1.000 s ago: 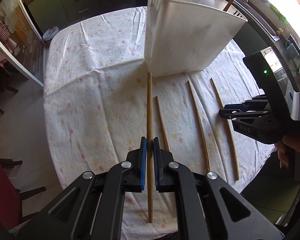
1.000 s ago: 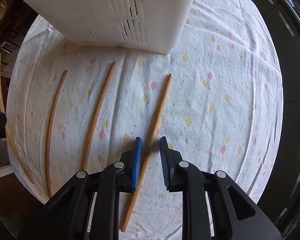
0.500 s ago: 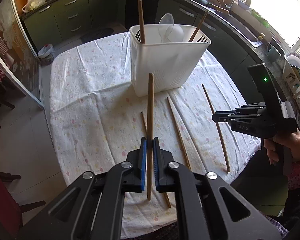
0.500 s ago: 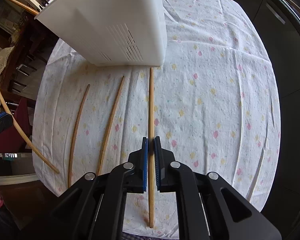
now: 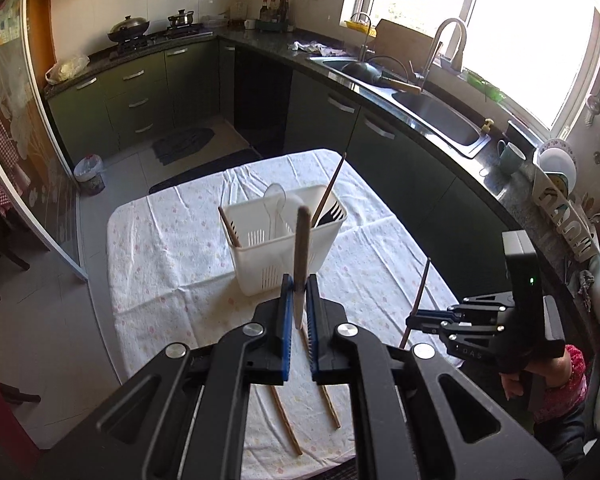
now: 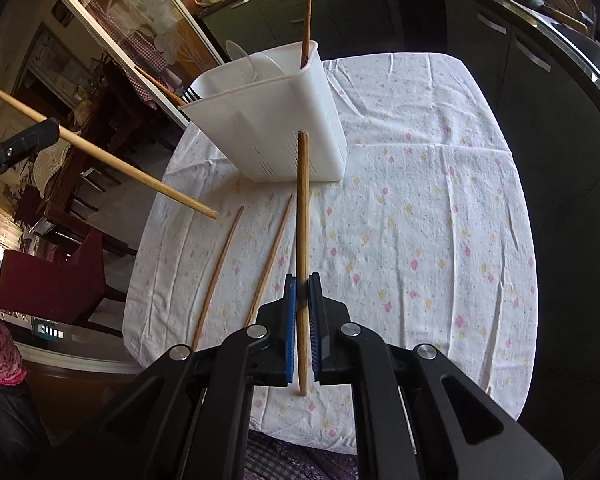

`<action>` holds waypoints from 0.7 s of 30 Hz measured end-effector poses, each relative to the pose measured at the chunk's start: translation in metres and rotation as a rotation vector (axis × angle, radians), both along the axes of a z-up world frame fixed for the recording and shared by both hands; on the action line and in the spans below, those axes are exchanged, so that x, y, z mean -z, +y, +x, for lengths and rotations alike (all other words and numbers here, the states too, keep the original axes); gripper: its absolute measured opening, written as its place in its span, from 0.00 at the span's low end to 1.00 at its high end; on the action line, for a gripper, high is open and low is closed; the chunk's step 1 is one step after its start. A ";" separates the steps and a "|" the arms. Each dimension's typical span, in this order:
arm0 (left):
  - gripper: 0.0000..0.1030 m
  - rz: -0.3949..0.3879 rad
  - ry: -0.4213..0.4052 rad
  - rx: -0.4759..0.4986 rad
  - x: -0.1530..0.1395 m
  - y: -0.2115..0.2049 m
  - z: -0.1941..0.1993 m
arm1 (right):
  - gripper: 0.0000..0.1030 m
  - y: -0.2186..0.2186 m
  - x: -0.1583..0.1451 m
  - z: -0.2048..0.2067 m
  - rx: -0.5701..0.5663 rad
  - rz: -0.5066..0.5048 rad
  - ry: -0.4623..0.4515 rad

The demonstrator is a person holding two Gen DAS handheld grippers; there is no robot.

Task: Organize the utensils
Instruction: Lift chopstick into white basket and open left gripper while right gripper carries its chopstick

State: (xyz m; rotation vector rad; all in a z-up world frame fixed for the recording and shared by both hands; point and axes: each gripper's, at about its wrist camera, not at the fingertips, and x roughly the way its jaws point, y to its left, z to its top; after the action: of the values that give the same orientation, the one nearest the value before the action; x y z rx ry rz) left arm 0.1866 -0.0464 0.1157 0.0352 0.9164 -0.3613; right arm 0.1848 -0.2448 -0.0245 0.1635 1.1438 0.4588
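Left gripper [image 5: 297, 312] clamped on a long light-wood chopstick [image 5: 301, 248], held above the table. Right gripper [image 6: 302, 312] clamped on another wooden chopstick [image 6: 302, 220] – also off the cloth. White slotted plastic utensil caddy [image 6: 276, 128] stands on the floral white tablecloth [image 6: 440, 220], already holding chopsticks, a clear plastic spoon [image 5: 274, 200] and a black fork [image 5: 334, 213]. Two more thin wooden chopsticks [image 6: 220, 268] lie flat on the cloth near the caddy – side by side, apart.

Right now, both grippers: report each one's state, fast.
Left gripper: closed on a wooden chopstick, lifted off the table.
Right gripper: closed on another wooden chopstick, also held above the tablecloth.
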 end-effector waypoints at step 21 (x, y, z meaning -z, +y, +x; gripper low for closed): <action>0.06 0.092 -0.116 -0.115 -0.007 -0.030 0.091 | 0.07 -0.011 -0.044 -0.006 -0.013 0.055 -0.109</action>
State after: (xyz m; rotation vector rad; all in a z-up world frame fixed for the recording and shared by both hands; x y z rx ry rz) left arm 0.2773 -0.0766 0.1231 0.0872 0.8158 -0.2082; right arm 0.1786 -0.2562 0.0190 0.1767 1.0267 0.5053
